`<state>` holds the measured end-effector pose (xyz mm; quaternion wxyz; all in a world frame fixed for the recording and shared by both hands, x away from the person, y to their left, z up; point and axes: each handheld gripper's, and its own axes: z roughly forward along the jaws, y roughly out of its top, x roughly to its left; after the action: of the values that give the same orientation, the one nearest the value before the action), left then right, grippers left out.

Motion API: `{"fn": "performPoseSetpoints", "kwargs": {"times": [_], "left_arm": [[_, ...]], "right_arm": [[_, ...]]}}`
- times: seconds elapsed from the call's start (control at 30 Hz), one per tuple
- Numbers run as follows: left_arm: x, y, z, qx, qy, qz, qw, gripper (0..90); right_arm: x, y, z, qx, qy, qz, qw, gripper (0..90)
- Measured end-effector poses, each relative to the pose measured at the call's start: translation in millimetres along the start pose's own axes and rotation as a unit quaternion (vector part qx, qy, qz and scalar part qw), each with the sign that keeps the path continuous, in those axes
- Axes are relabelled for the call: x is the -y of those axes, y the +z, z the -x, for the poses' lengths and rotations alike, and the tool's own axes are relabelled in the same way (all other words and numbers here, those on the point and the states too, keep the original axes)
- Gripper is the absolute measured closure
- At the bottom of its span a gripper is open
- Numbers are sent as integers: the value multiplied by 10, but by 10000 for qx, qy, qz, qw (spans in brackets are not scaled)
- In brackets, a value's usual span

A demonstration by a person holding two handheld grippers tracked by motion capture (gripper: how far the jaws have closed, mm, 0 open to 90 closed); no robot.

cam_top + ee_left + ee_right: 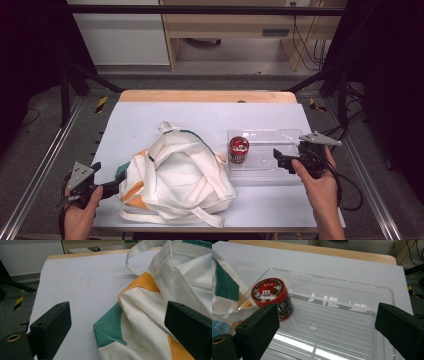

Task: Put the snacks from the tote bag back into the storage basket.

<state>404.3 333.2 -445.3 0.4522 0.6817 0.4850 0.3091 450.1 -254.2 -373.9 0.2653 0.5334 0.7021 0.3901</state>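
The right gripper [284,161], jaws wide, sits at the clear tray [280,172]; the red candy tin [239,149] stands left of it. In its own view, the tin [272,298] lies ahead-left. The left gripper [117,325], also wide, faces the canvas bag [155,315].

Cream bag [175,180] orange-green patches, red tin [239,149]

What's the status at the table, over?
Left gripper open at canvas bag. Right gripper open over clear tray. Candy tin in tray, unobstructed.

The red tin [272,298] bears a white "m" on its lid and "m's" on its side.
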Motion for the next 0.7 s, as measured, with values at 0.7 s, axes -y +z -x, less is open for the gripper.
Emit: {"fn": "performPoseSetpoints", "kwargs": {"times": [0.7], "left_arm": [[-1,2,6,-17,17,15,10000,74]], "right_arm": [[392,-212,402,55,230,152,9996,61]]}}
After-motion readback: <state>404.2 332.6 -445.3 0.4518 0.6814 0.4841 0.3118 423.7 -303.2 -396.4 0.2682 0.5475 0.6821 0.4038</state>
